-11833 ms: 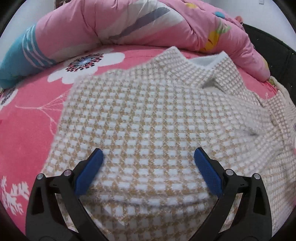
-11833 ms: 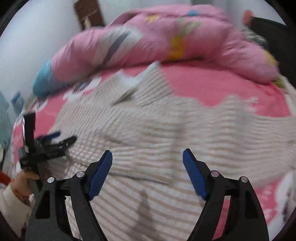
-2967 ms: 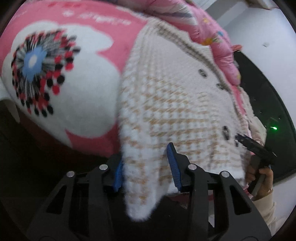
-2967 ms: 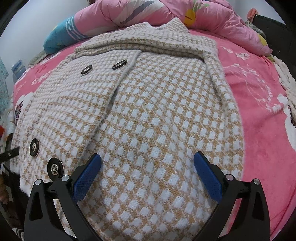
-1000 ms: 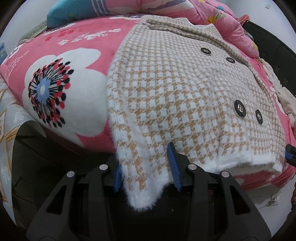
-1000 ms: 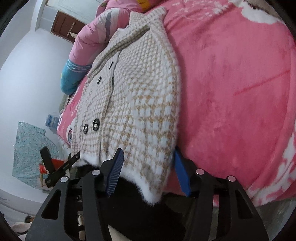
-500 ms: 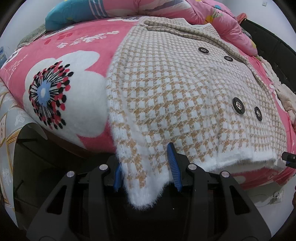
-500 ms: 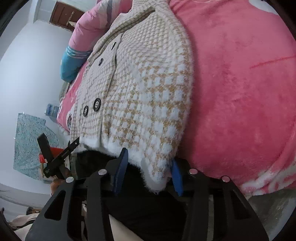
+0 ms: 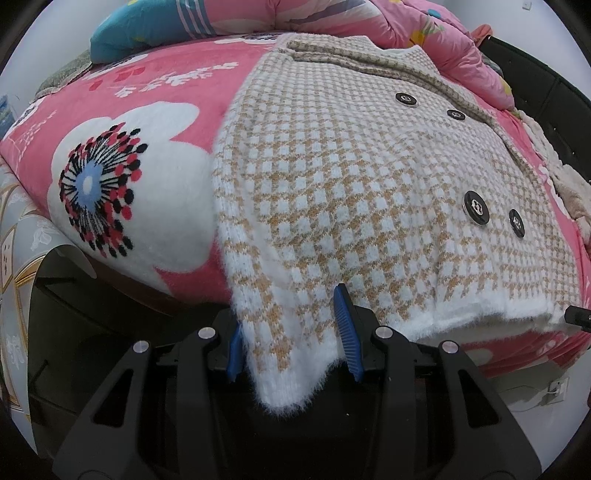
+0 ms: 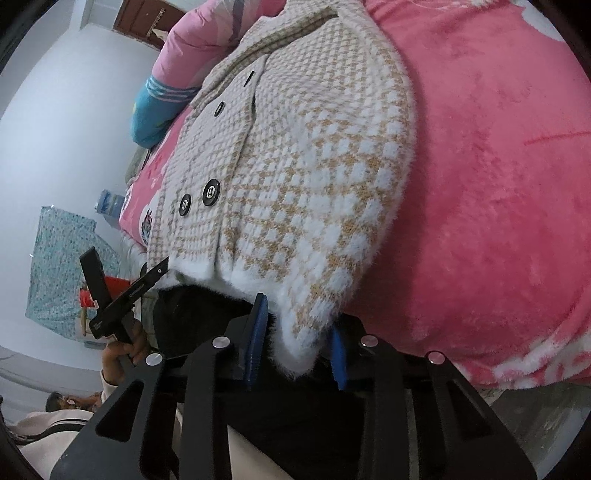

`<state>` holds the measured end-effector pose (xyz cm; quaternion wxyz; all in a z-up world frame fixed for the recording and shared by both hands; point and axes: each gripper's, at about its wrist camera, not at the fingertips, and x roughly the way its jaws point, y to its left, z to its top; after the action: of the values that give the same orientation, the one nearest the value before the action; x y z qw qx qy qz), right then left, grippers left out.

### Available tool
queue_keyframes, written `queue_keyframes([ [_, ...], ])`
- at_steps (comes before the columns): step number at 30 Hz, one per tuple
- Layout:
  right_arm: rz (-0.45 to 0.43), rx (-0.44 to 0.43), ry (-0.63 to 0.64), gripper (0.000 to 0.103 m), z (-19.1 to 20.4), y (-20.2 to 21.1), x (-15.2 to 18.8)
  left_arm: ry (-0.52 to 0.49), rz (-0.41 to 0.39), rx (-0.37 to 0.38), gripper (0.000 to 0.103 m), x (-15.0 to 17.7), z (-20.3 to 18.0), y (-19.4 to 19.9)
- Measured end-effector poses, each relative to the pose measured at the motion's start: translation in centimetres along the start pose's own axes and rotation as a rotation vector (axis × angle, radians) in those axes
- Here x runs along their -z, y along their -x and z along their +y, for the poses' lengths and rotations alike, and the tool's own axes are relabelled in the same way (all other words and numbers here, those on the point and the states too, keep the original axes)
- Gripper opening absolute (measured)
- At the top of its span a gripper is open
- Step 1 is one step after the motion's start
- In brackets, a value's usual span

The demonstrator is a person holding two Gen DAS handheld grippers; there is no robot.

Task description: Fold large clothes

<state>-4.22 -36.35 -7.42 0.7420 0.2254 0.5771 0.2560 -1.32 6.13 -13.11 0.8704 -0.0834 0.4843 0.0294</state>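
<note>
A beige-and-white houndstooth jacket (image 9: 351, 184) with black buttons lies flat on the pink bed, its fuzzy white hem hanging over the near edge. My left gripper (image 9: 290, 339) is shut on the hem's left corner, blue pads pressing both sides. In the right wrist view the same jacket (image 10: 303, 155) stretches away. My right gripper (image 10: 295, 343) has its jaws closing on the hem's other corner, and both pads touch the fabric. The left gripper (image 10: 125, 291) shows there at the left, held by a hand (image 10: 125, 343).
A pink flowered blanket (image 9: 110, 155) covers the bed. A bunched pink quilt (image 9: 406, 22) with a teal end (image 9: 147, 33) lies along the far side. A dark bed frame (image 9: 535, 74) and a cream garment (image 9: 569, 184) are at the right. A person (image 10: 55, 402) sits low by the wall.
The right gripper's jaws have narrowed around the hem corner until the pads meet the fabric, and it has tilted slightly. The left gripper keeps its hold and has not moved.
</note>
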Motion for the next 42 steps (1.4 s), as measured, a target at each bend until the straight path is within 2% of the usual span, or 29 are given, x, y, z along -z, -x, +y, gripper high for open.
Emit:
queue_keyframes([
  [42,0.025,-0.030,0.028,0.030,0.3,-1.8,-1.1,-0.022,0.002,-0.020,0.040,0.4,-0.1,0.2],
])
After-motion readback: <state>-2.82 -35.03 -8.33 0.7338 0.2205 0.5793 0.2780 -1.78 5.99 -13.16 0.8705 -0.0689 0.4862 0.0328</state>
